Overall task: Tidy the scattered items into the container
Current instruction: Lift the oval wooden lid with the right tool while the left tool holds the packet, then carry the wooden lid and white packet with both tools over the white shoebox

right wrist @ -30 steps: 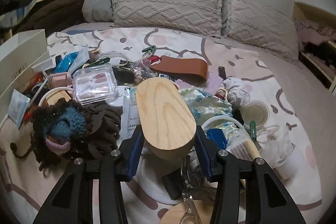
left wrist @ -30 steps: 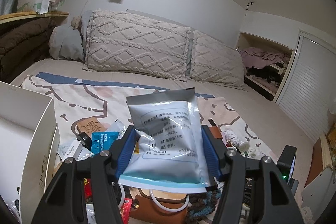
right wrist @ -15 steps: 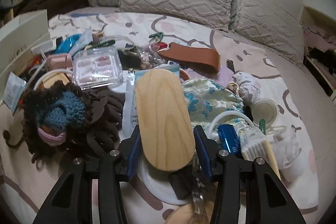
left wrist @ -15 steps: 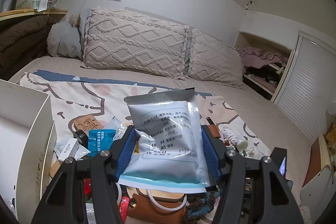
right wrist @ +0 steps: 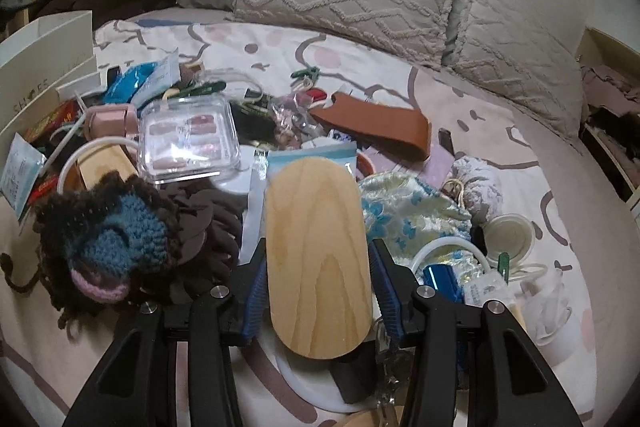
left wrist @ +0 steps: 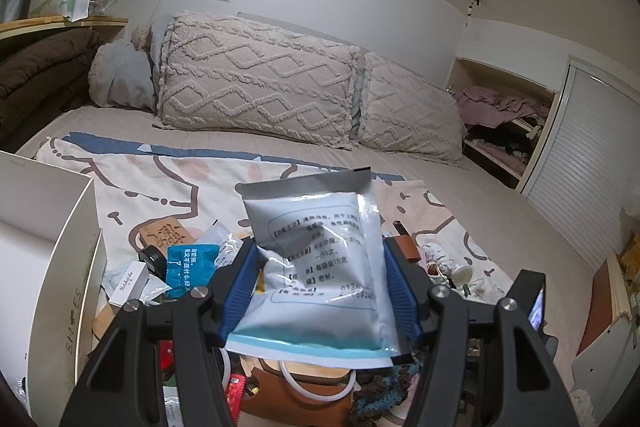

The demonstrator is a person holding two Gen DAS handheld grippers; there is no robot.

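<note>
Both tools are loaded, so the box comes next. The left gripper pinches a white sachet, raised just right of the white box. The right gripper clamps an oval wooden piece above the clutter, farther right of that box.

Sachet between left tongs, box to its left, pillows beyond.
</note>
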